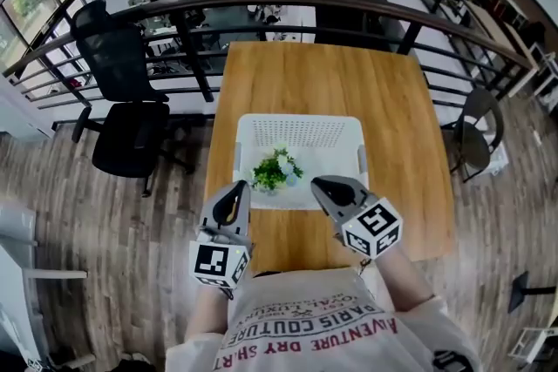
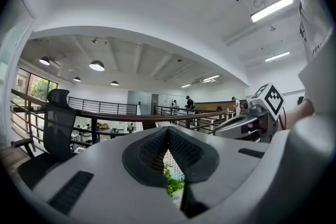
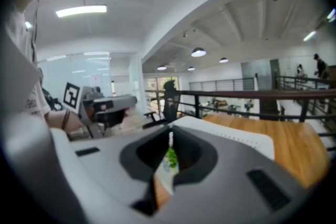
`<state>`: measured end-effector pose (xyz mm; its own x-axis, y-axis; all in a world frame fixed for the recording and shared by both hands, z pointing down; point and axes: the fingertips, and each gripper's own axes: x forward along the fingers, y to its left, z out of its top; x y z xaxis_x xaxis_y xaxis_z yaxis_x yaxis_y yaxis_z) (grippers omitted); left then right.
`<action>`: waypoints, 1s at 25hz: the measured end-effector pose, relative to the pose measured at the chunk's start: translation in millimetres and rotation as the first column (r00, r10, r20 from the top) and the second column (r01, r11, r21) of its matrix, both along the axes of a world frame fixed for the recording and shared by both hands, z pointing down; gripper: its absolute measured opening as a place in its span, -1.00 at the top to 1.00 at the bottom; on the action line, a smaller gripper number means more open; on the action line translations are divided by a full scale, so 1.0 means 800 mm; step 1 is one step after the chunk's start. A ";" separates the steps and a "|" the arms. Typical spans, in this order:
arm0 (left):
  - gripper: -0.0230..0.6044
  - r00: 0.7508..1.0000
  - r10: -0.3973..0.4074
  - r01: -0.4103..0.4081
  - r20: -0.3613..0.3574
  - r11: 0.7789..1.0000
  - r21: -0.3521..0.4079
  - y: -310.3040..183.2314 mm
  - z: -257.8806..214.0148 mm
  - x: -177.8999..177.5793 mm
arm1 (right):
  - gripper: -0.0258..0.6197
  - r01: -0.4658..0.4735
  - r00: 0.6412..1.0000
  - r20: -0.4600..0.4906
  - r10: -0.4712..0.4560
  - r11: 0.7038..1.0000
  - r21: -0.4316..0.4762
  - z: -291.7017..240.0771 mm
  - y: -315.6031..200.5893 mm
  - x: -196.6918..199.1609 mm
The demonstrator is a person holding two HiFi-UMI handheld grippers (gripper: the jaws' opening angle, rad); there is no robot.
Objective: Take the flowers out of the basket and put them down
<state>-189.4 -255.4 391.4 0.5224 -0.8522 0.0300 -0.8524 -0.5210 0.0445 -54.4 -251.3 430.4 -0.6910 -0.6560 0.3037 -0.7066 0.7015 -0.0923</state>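
A small bunch of green and white flowers (image 1: 276,169) sits in a white perforated basket (image 1: 301,123) near its front wall, on a wooden table (image 1: 392,100). My left gripper (image 1: 241,186) hovers shut just left of the flowers, at the basket's front corner. My right gripper (image 1: 316,182) is shut too, just right of them. Neither touches the flowers. In the left gripper view the shut left gripper (image 2: 168,129) shows the flowers (image 2: 175,184) through the gap below its tips. The right gripper view shows the right gripper (image 3: 171,135), the flowers (image 3: 169,159) and the basket (image 3: 236,136).
A black office chair (image 1: 122,100) stands left of the table and a round-backed chair (image 1: 475,131) to its right. A dark railing (image 1: 349,4) runs past the table's far edge. Bare wood lies beside the basket on both sides.
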 end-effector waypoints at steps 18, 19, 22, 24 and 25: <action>0.88 0.973 -0.226 0.223 -0.051 0.973 -0.063 -0.032 0.043 -0.042 | -0.63 0.495 0.784 -0.152 -0.602 0.753 -0.433 0.191 -0.089 -0.057; 0.88 0.971 -0.236 0.232 -0.047 0.970 -0.073 -0.033 0.047 -0.045 | -0.67 0.493 0.768 -0.171 -0.617 0.741 -0.455 0.205 -0.090 -0.058; 0.88 0.963 -0.266 0.261 -0.043 0.960 -0.098 -0.034 0.055 -0.057 | -0.72 0.477 0.740 -0.230 -0.632 0.735 -0.482 0.245 -0.099 -0.060; 0.88 0.958 -0.285 0.278 -0.044 0.954 -0.115 -0.036 0.060 -0.066 | -0.72 0.468 0.734 -0.246 -0.633 0.734 -0.491 0.267 -0.108 -0.060; 0.88 0.955 -0.293 0.286 -0.043 0.950 -0.123 -0.038 0.063 -0.071 | -0.72 0.465 0.730 -0.257 -0.633 0.736 -0.493 0.277 -0.113 -0.060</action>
